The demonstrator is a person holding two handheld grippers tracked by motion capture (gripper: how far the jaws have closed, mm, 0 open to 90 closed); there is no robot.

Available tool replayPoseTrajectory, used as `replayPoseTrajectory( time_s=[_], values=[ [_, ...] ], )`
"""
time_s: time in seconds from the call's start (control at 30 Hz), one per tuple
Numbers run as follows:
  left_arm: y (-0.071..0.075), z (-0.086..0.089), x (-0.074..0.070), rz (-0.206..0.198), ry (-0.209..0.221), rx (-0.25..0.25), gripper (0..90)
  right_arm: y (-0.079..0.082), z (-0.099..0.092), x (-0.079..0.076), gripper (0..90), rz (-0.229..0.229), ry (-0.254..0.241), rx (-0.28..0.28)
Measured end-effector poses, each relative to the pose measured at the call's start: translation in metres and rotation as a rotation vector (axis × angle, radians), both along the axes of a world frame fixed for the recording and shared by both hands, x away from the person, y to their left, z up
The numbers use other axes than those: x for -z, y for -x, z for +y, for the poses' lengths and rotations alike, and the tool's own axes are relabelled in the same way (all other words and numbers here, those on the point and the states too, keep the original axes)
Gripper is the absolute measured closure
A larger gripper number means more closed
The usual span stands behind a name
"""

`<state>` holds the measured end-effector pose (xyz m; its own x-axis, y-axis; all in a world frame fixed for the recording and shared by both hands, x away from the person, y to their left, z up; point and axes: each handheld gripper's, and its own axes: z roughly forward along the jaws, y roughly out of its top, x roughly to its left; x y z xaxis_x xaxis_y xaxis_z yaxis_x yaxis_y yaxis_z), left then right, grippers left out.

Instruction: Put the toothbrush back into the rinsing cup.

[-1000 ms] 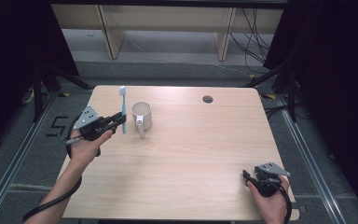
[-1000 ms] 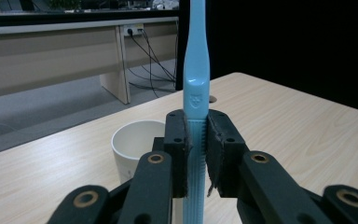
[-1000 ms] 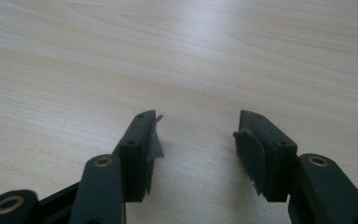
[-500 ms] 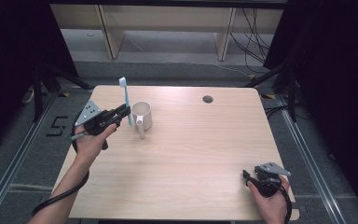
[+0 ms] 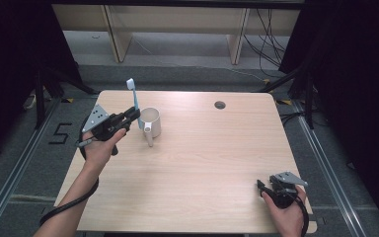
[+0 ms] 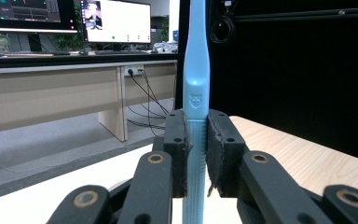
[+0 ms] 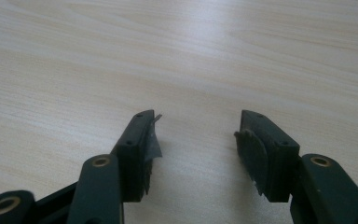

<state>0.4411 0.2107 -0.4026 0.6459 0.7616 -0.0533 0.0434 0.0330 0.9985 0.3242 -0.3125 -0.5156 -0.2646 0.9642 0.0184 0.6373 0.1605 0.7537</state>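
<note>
The left gripper (image 5: 131,117) is clamped on a light blue toothbrush (image 5: 134,96), and in the left gripper view the two black pads press flat against both sides of the handle (image 6: 196,140), which runs straight up between them. From the high view the toothbrush stands nearly upright, its brush head at the top and leaning slightly toward the far left corner of the table (image 5: 192,197), while its lower end hangs at the near left rim of a white mug (image 5: 150,120). Whether that lower end touches the rim or is just beside it is hard to tell. The mug stands upright on the left half of the table, with its handle pointing toward the person. The left hand (image 5: 98,148) holds its gripper raised above the table's left edge. The right gripper (image 5: 261,186) lies low at the near right corner of the table, well apart from the mug, and in the right gripper view its jaws stand wide apart with only bare wood between them. A small round hole (image 5: 220,104) sits in the far part of the tabletop.
</note>
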Motion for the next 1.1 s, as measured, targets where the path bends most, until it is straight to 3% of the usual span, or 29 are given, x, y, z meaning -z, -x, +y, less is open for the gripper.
replayPoseTrajectory(
  time_s=[1.1],
  values=[
    [-0.02, -0.017, 0.001, -0.02, 0.026, -0.018, 78.4, 0.0, -0.001, 0.0, 46.7, 0.004, 0.0, 0.005]
  ],
)
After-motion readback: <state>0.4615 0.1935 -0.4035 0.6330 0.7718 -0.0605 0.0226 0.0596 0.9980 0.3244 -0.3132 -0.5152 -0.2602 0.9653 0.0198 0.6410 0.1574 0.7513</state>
